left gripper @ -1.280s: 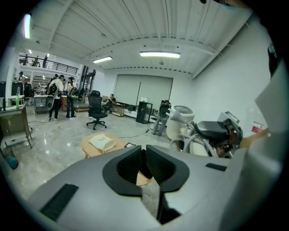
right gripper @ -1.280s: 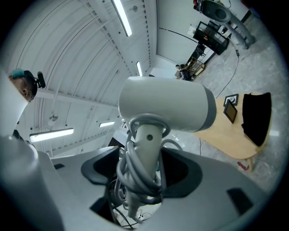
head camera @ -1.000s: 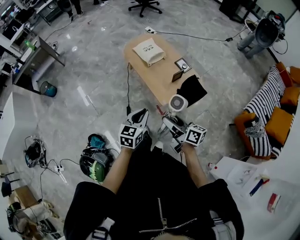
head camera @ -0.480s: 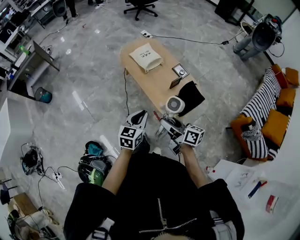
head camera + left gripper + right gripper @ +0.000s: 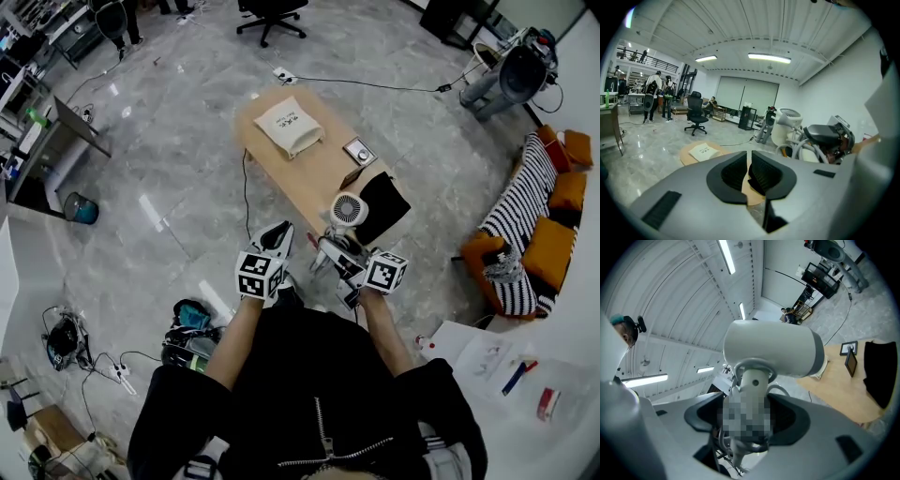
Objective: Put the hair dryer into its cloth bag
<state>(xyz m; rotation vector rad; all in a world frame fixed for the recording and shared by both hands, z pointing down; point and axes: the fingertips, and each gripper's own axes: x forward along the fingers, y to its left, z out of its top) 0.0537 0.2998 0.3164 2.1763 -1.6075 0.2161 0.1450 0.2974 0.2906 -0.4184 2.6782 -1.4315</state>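
Transport of the dryer toward the bag looks to be the step in hand. The low wooden table (image 5: 314, 178) lies at the person's 12 o'clock, its length running from 11 to 5 o'clock in the head view. A black cloth (image 5: 384, 202) droops over its 4 o'clock edge. The cream cloth bag (image 5: 291, 125) lies flat near the 11 o'clock end, with no open mouth showing. The white hair dryer (image 5: 349, 210) hangs just short of the table's 5 o'clock end, well apart from the bag, its round grille facing up. The right gripper (image 5: 747, 416) has its jaws spread wide around the dryer's handle, pads pressing on both sides, with cord loops bunched beside it. The left gripper (image 5: 748, 165), at 9 o'clock of the right one, has its jaws closed together on nothing. Next, I judge, the left must reach the bag and pinch one lip of its mouth open while the right feeds the dryer in; the limp bag and looped cord could snag
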